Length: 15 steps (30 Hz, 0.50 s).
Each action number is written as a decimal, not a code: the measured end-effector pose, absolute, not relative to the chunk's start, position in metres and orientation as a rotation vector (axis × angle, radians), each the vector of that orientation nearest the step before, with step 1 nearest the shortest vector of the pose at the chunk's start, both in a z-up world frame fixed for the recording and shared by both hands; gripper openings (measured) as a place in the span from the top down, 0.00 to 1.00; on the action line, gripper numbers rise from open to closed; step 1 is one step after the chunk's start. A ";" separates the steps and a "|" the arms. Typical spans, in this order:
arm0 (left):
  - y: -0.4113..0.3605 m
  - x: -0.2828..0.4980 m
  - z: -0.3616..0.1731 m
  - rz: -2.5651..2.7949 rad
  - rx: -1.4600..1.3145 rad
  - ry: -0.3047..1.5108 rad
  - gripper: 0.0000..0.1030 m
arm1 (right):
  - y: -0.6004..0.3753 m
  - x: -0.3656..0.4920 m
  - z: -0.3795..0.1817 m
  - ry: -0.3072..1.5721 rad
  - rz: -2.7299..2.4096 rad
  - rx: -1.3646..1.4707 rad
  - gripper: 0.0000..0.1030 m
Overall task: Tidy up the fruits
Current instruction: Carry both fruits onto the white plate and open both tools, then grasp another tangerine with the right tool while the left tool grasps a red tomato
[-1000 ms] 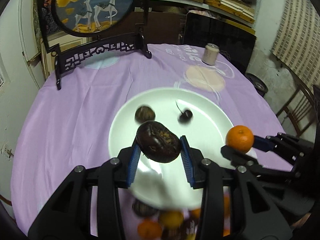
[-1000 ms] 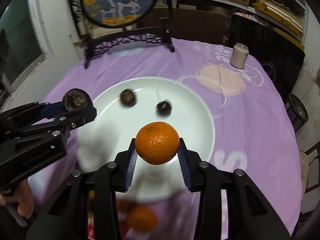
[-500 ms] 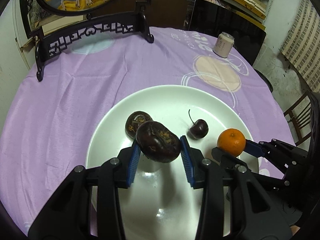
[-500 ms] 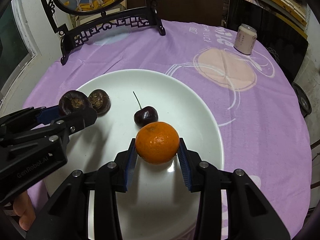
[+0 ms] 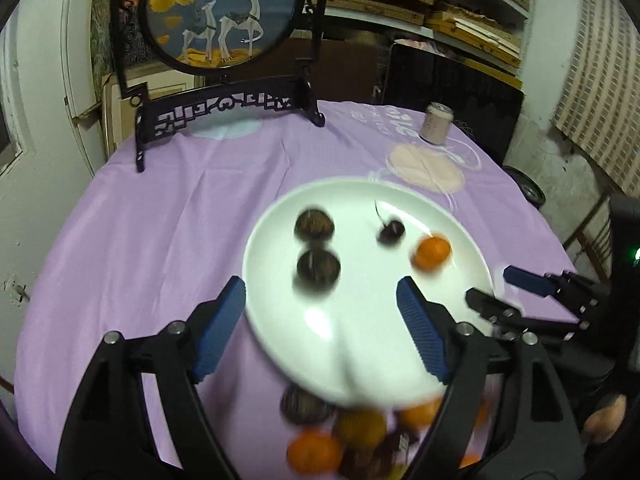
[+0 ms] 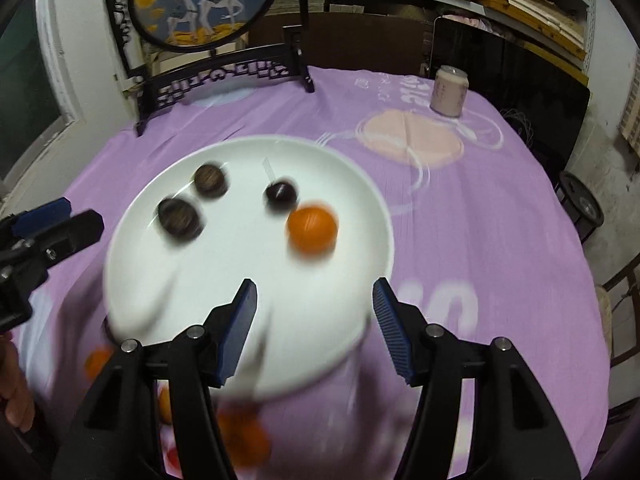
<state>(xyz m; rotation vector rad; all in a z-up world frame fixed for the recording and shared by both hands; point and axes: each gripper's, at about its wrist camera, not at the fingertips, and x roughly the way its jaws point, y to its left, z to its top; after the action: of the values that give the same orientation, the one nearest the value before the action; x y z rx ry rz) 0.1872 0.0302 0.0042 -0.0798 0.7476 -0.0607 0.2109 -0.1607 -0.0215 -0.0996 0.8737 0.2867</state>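
Both my left gripper and right gripper stand wide apart, empty, above the plate. Four fruits lie there. Next, I judge: fetch from the pile below.

plate: white, glazed ceramic in appearance, smooth and glossy, with light glare on its near half. tablecloth: lilac woven cloth, matt, faintly creased, printed with pale shapes. left gripper and right gripper: matt black plastic bodies with bright metal screw heads; finger pads blue and ribbed, rubber-like. mandarin: orange peel with a dull sheen. the two dark fruits look rough and matt; cherry glossy. screen stand at the far left edge of the tabletop: dark carved wood, lacquered. can: smooth, pale printed wrap.
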 end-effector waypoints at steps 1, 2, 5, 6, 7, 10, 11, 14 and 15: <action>0.032 0.174 0.001 -0.068 -0.082 0.748 0.22 | -0.163 0.198 -0.021 0.869 0.296 -0.097 0.41; 0.033 0.161 -0.003 -0.074 -0.086 0.749 0.21 | -0.166 0.179 -0.020 0.864 0.311 -0.090 0.41; 0.037 0.132 -0.013 -0.087 -0.098 0.770 0.19 | -0.171 0.149 -0.020 0.868 0.339 -0.069 0.41; 0.039 0.124 -0.015 -0.089 -0.101 0.776 0.19 | -0.173 0.141 -0.020 0.874 0.346 -0.062 0.41; 0.040 0.118 -0.017 -0.087 -0.102 0.778 0.19 | -0.172 0.136 -0.020 0.877 0.350 -0.060 0.41; 0.043 0.101 -0.019 -0.084 -0.109 0.771 0.18 | -0.169 0.119 -0.019 0.880 0.354 -0.077 0.41; 0.044 0.097 -0.020 -0.085 -0.112 0.772 0.18 | -0.168 0.117 -0.020 0.882 0.356 -0.080 0.41; 0.046 0.088 -0.022 -0.085 -0.117 0.778 0.18 | -0.165 0.111 -0.024 0.897 0.369 -0.087 0.41; 0.047 0.085 -0.023 -0.084 -0.116 0.780 0.18 | -0.164 0.110 -0.026 0.904 0.370 -0.089 0.41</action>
<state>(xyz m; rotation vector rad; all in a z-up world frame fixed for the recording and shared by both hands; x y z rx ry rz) 0.0847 0.0467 -0.0231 -0.1158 0.7801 -0.0839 0.1103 -0.1636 -0.0262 -0.0885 0.9040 0.3701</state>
